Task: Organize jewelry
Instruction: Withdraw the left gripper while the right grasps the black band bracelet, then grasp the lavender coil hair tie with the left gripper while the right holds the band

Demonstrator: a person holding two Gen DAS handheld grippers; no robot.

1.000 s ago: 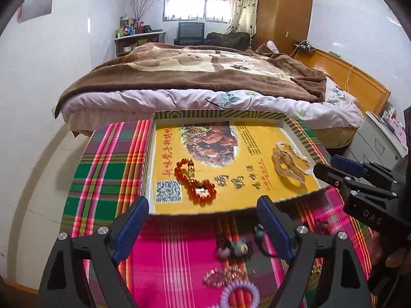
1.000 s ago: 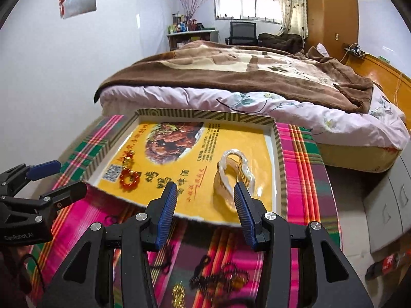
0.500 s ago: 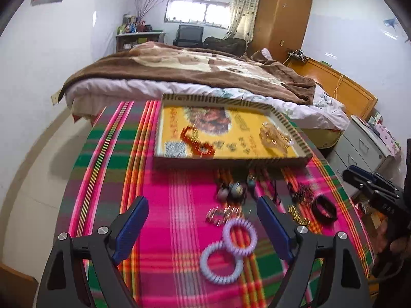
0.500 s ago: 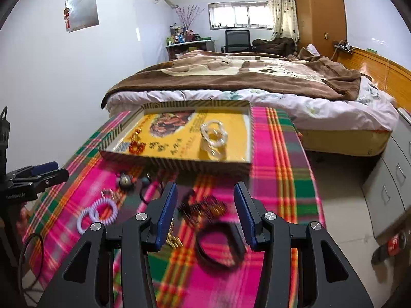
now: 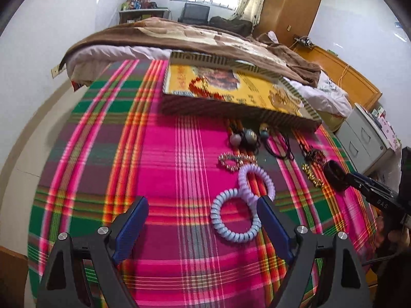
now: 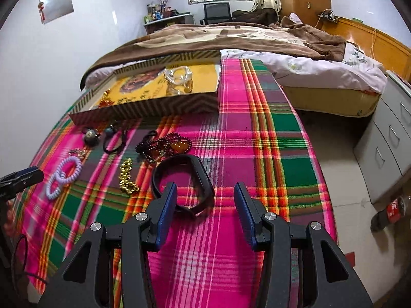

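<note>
While jaws gape, left gripper (image 5: 203, 220) apparently empty

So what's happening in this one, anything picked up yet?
Nothing is held. A person has a hand-held gripper in each hand above a plaid cloth strewn with jewelry. The left hand-held gripper is open near two coiled hair ties; the right hand-held gripper is open by a black band. Red beads and clear bangles already lie in the yellow box.

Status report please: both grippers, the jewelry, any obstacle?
Left gripper open, empty. Right gripper open, empty, black band just ahead. Two pieces in tray, rest loose on cloth. No obstacle.
</note>
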